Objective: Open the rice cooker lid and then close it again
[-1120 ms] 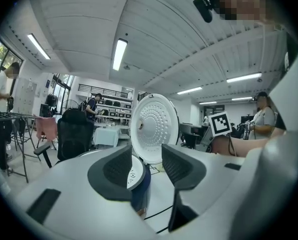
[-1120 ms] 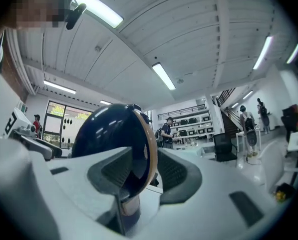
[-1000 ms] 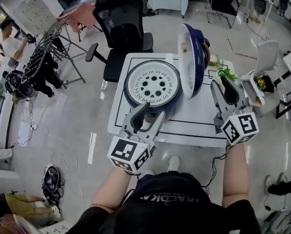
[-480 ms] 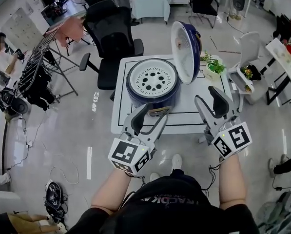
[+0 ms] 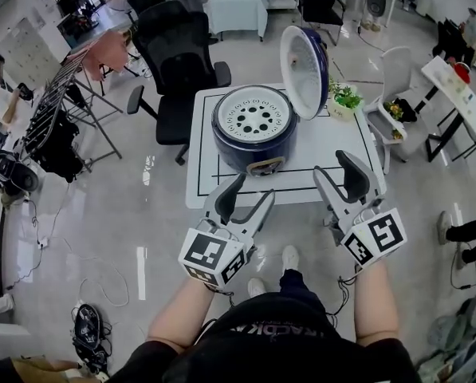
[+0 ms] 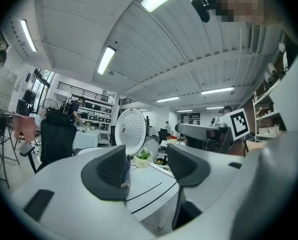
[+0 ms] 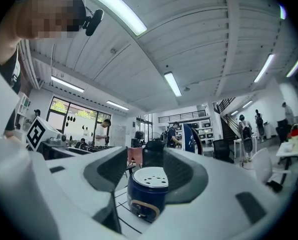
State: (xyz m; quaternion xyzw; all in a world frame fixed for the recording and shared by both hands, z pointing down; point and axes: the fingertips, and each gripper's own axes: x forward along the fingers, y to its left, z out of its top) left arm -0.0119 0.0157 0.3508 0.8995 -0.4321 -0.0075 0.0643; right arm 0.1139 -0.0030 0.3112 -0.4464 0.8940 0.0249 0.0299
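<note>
Shows a dark-blue round rice cooker point(image 5: 253, 148) on a white square table point(image 5: 203, 174), its white-lined lid point(image 5: 302, 58) raised upright at its right. Finds the left gripper point(image 5: 252, 188) near the table's front edge, jaws opening with nothing between, and the right gripper point(image 5: 333, 164) beside it, spread wide and empty.

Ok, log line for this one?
stage: lid open, not yet closed | cooker: on table | left gripper: jaws opening, empty | right gripper: open, empty | both: clear of cooker

White tabletop point(image 5: 206, 174), black-lined. Holds blue rice cooker point(image 5: 253, 152) at middle, lid point(image 5: 303, 61) raised; small potted plant point(image 5: 345, 100) near far right edge.
</note>
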